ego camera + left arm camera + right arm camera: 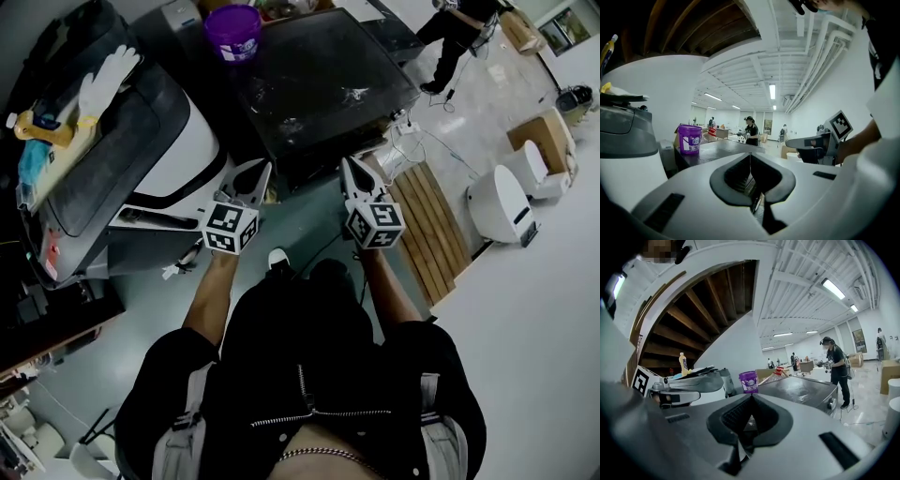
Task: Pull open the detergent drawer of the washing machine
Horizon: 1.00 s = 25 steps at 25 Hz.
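White washing machine, grey lid, sits ahead-left of you, with a white glove and a yellow bottle on top. Its front face angles toward your left side. I can't pick out the detergent drawer for sure. My guess is it's on that front panel and not yet open. Left tool is just beside that face, nearer than the right tool. Both tools are clenched with nothing between the jaws. I'd go with the left: open it, then reach left.
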### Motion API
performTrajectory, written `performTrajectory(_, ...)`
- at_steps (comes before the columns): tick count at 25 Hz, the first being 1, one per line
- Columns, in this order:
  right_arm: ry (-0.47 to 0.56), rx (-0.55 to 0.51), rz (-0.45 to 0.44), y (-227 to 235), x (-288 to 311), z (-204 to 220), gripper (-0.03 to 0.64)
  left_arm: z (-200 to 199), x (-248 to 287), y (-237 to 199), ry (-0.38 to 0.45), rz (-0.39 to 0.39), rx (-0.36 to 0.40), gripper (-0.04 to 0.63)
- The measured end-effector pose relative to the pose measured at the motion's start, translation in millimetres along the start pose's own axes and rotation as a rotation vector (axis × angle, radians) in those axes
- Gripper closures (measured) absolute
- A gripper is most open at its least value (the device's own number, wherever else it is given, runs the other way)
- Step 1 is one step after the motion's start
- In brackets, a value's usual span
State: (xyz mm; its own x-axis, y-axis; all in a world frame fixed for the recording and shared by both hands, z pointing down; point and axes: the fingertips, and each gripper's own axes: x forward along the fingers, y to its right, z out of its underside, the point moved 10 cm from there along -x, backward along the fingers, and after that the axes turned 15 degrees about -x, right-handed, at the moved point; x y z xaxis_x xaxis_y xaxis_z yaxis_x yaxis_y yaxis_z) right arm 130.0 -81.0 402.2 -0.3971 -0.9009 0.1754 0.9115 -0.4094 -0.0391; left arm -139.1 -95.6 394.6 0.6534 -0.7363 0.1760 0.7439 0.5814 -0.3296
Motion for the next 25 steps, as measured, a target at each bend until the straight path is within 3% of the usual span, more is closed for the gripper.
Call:
performTrajectory(7,0.003,0.041,0.043,4.0,9.5,-2.0,0.609,-3.0,19.4,-12.0,-0.014,0.024,0.002,0.574)
performTrajectory(19,-0.031,0.053,0.025,21.2,23.6,9.6,0.609,-1.6,44.1,-6.6,-0.035,0.048,-0.003,0.574)
performTrajectory(25,-0.078,0.158,0.017,25.0,31.7,40.8,0.611,14.6,48.9,-9.5,-0.080,0.034,-0.020,0.574)
